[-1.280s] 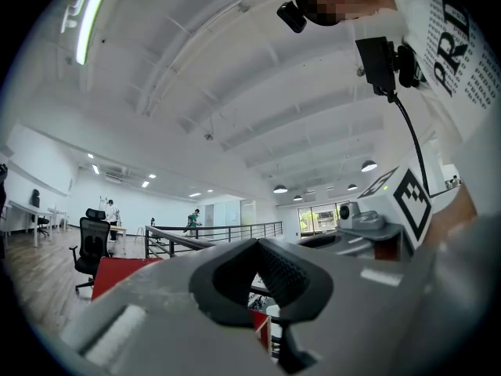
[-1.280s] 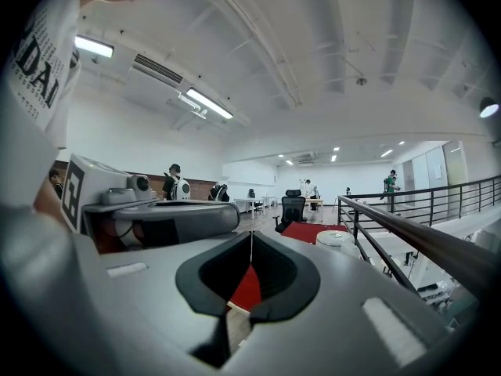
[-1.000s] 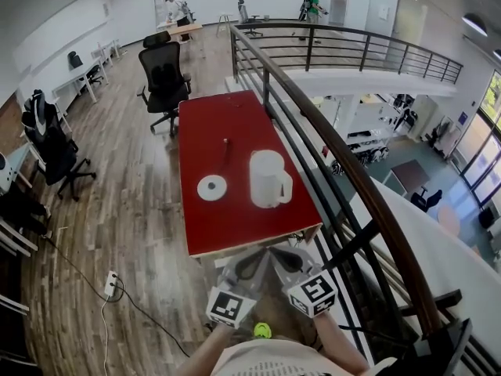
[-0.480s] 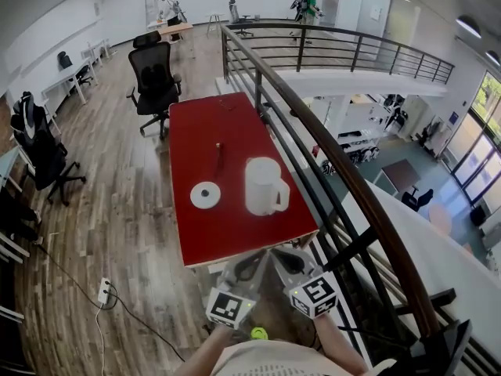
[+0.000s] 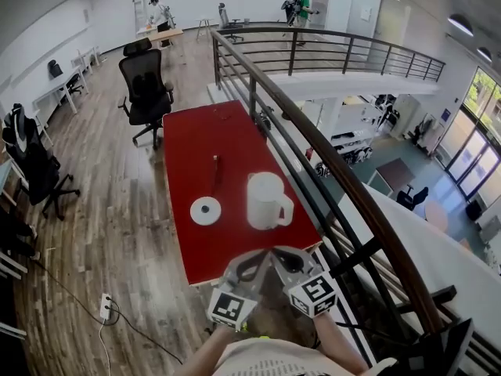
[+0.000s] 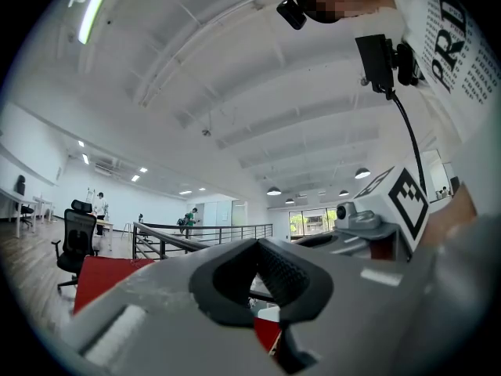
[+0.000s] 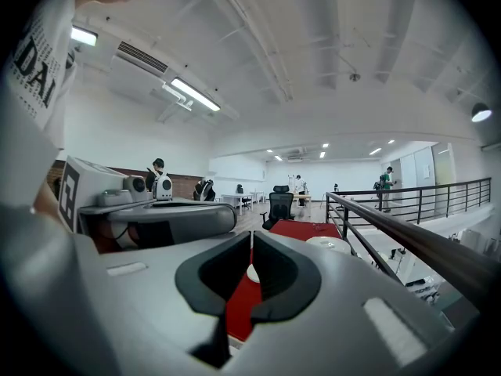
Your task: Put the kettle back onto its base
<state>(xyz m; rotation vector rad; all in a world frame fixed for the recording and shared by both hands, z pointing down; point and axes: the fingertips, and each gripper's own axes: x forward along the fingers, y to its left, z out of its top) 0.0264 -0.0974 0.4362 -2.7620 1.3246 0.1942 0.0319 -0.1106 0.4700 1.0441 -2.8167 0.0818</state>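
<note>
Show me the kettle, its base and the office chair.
kettle [image 5: 264, 204], head view, on its white body.
base [image 5: 206, 211], head view, middle of the disc.
chair [image 5: 142, 82], head view, on the backrest.

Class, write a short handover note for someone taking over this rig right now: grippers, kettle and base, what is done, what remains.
Left gripper: shut, empty.
Right gripper: shut, empty.
Both sit side by side, short of the red table's near edge.
White kettle stands upright on the table, right of its round base, not touching it, handle pointing right.
Done: nothing; kettle not yet gripped.
Left: open a gripper, take the handle, lift the kettle, set it on the base.
</note>
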